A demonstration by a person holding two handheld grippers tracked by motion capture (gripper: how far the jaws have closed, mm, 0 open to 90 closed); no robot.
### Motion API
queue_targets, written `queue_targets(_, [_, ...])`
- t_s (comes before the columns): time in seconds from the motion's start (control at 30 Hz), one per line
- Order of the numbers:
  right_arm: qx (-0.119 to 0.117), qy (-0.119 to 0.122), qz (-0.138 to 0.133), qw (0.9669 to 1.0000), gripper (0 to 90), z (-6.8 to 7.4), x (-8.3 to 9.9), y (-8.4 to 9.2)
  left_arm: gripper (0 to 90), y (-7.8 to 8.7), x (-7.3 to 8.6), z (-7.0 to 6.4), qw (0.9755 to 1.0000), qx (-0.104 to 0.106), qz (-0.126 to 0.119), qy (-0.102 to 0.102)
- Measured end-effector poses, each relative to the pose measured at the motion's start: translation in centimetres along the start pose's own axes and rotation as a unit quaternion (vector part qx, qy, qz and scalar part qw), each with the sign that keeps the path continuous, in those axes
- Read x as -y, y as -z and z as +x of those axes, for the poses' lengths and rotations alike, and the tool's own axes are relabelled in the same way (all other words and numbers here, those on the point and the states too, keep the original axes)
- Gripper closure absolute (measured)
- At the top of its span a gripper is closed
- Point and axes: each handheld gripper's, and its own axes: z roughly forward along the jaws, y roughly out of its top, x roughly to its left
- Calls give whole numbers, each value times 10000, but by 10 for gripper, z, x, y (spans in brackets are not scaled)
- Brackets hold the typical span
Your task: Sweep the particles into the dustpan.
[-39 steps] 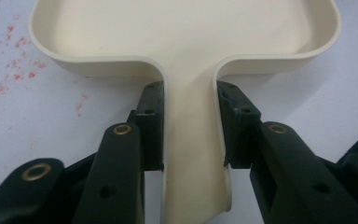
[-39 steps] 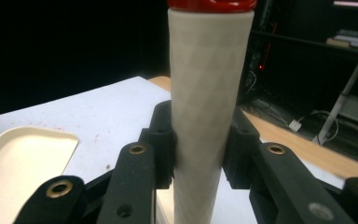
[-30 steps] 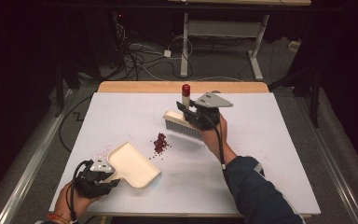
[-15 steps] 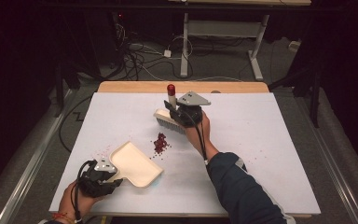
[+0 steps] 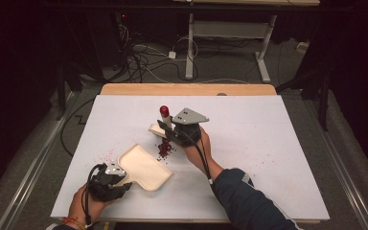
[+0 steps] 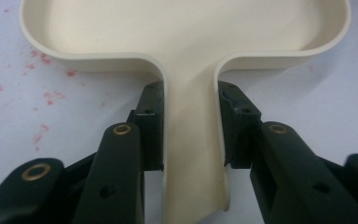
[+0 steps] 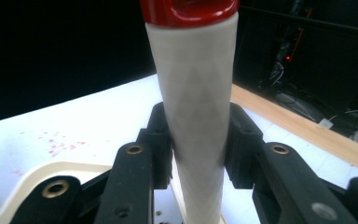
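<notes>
High view: our right gripper (image 5: 168,135) is clamped on the brush (image 5: 159,128) by its white handle, red cap up. It has moved left and toward us over the last second, from the far right of the red crumbs (image 5: 165,148) to right at their far edge, bristles low at the table (image 5: 278,143). We'd judge a sweep toward the pan is under way. Our left gripper (image 5: 120,175) holds the cream dustpan (image 5: 143,165) near the front left, mouth toward the pile, barely shifted.

Left gripper view: jaws closed partway on the dustpan (image 6: 186,46) handle, pads touching both sides. Faint red specks lie on the table (image 6: 37,102) beside it.

Right gripper view: jaws pinch the brush (image 7: 196,107) handle on both sides, narrow gap. The dustpan (image 7: 42,179) rim shows below, so pan and brush are now close and the pile sits between them.
</notes>
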Motion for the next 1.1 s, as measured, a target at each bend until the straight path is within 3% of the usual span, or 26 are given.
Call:
queue_targets(0.1, [-39, 25, 46, 10000, 676, 5, 2, 4, 640, -2, -2, -2, 10000, -11, -12, 29])
queue_targets(0.17, [-68, 21, 54, 10000, 675, 8, 3, 7, 639, -7, -5, -4, 9997, 30, -114, 218])
queue_targets(0.37, [-286, -100, -10, 9995, 681, 15, 1, 15, 639, -12, -12, -8, 9995, -76, -128, 286])
queue_targets(0.57, [-280, -139, 42, 9995, 679, 25, 3, 21, 639, -19, -20, -7, 9991, -133, -152, 369])
queue_targets(0.77, [-277, -246, -5, 9993, 680, 29, 3, 27, 639, -26, -31, -9, 9990, -212, -136, 362])
queue_targets(1.1, [-387, -88, -107, 9992, 686, 49, 3, 36, 639, -27, -31, -9, 9994, -226, -105, 250])
